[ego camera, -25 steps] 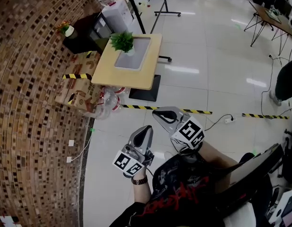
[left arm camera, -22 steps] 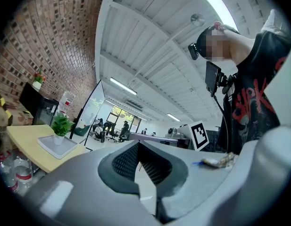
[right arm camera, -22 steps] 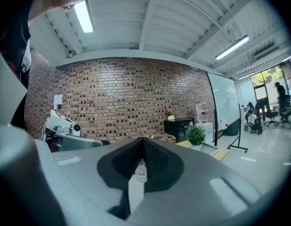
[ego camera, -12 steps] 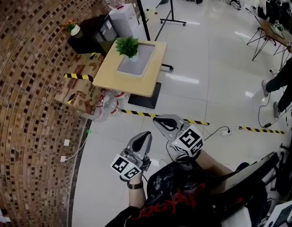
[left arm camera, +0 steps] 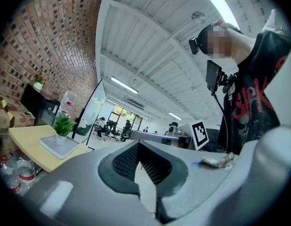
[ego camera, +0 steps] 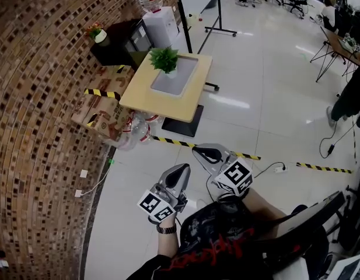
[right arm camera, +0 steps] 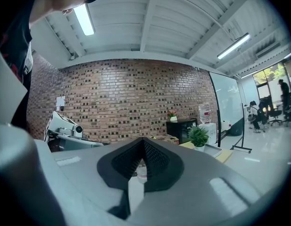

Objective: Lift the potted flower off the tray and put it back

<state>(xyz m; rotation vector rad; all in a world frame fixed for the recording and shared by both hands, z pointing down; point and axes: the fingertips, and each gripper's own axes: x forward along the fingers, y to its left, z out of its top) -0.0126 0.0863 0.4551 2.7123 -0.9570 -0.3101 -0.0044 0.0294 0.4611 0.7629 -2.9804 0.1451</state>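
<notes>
Biggest thing first: the curved brick wall (ego camera: 39, 127) runs all down the left of the head view, with pale glossy floor (ego camera: 273, 98) spreading out to the right. A strip of yellow-and-black tape (ego camera: 168, 140) crosses that floor. Beyond the tape stands the wooden counter (ego camera: 162, 101), well apart from the person. Behind it there is a black cabinet (ego camera: 115, 42) against the wall and a water dispenser (ego camera: 159, 25) beside it. A printed cardboard box (ego camera: 98, 114) sits at the counter's left edge, and clear water bottles (ego camera: 136, 130) are bunched underneath.

On the counter lies a flat grey tray (ego camera: 177, 81). The potted flower (ego camera: 165, 60) stands upright at the tray's far left corner, green leaves over what looks like a small white pot, though it is tiny at this range.

Now the grippers, low and near the person's body, nowhere near the counter. The left gripper (ego camera: 180, 170) points toward the counter, and its fingers (left arm camera: 124, 161) are pressed together with nothing held. The right gripper (ego camera: 204, 151) sits just beside it, fingers (right arm camera: 157, 161) closed too, empty, only the room showing past them.
</notes>
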